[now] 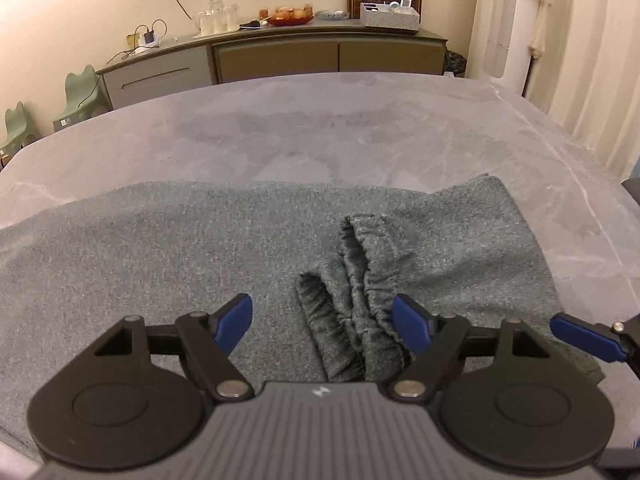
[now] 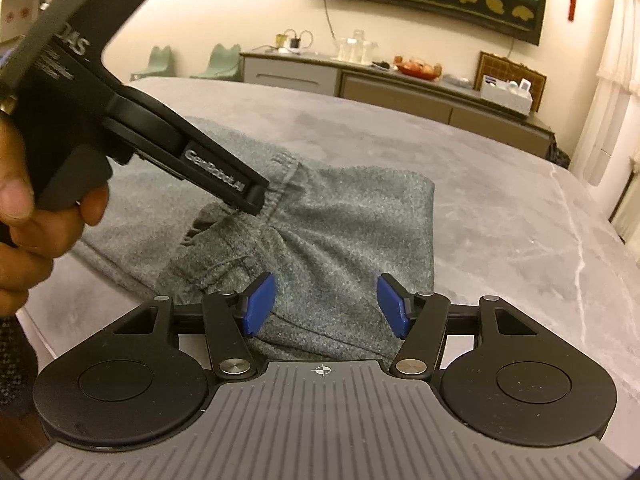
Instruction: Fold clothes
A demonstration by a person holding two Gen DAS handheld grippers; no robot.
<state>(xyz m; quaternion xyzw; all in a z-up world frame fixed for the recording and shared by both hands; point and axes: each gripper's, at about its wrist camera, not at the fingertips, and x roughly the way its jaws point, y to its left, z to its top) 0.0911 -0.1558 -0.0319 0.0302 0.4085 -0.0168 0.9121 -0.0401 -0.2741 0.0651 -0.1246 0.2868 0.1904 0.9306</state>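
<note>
A grey fleece garment (image 1: 168,248) lies spread on the grey marbled table (image 1: 320,128), with its gathered elastic waistband (image 1: 356,280) bunched in folds near the right end. My left gripper (image 1: 322,318) hovers open just above that waistband, the folds lying between its blue pads. From the right wrist view the same garment (image 2: 340,220) is folded over at its right end. My right gripper (image 2: 326,306) stands open over that end. The left gripper's body (image 2: 168,136), held by a hand (image 2: 24,216), points down at the waistband (image 2: 280,184).
A long sideboard (image 1: 280,52) stands behind the table with glass jars, a fruit bowl and a box on it. Two green stools (image 1: 84,96) sit at the far left. White curtains (image 1: 592,60) hang on the right. The table's near edge (image 2: 44,320) runs close on the left.
</note>
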